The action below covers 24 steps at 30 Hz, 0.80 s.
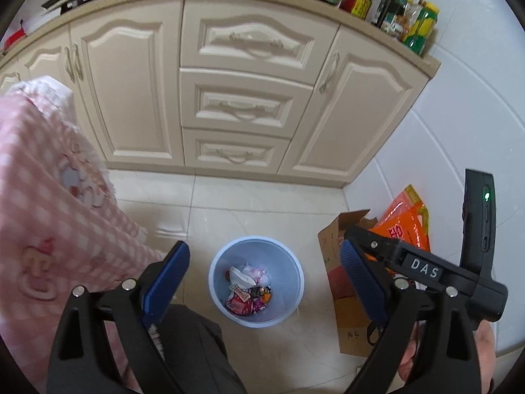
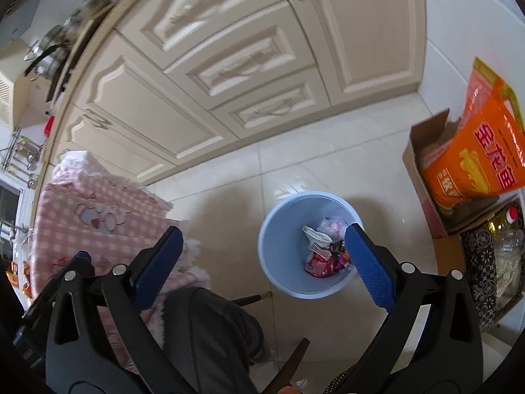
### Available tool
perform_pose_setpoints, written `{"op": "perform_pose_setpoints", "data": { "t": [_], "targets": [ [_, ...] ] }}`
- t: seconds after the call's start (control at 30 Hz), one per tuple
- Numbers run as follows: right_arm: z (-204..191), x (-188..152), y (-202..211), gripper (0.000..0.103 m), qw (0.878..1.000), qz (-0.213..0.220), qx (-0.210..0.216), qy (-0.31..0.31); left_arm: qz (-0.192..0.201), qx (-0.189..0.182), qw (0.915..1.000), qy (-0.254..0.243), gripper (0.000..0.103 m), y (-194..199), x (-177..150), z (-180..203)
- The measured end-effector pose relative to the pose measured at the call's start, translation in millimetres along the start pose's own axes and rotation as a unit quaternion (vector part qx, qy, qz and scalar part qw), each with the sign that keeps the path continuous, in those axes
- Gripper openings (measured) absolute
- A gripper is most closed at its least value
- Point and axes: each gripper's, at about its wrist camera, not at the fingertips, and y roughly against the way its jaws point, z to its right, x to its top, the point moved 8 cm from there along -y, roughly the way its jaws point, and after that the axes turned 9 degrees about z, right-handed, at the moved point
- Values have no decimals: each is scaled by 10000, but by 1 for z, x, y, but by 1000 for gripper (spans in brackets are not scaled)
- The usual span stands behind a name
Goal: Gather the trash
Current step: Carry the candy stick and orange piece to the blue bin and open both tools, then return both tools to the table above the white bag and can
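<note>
A light blue waste bin [image 1: 220, 264] stands on the tiled floor, holding crumpled wrappers and white paper trash [image 1: 247, 290]. My left gripper [image 1: 262, 262] is open and empty, high above the bin. The bin [image 2: 279, 246] also shows in the right wrist view with the trash [image 2: 323, 252] in it. My right gripper [image 2: 262, 246] is open and empty above the bin. Its body [image 1: 459, 272] shows at the right of the left wrist view.
Cream kitchen cabinets [image 1: 242, 98] stand behind the bin. A table with a pink checked cloth [image 1: 49, 213] is at the left. A cardboard box [image 2: 426, 180] with an orange bag [image 2: 479, 154] stands at the right by the white wall. Bottles [image 1: 410, 16] line the counter.
</note>
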Motion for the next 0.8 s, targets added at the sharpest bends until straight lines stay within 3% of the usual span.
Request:
{"op": "perform_pose_setpoints", "data": {
  "t": [0.43,0.8],
  "targets": [
    [-131,16,64,97,9923,637,676,824,966,387,9946,64,91,133,43,-56],
    [-254,1,112,97,9728,932,1396,1599,1686,882,9815,216,93,235,61,-122]
  ]
}}
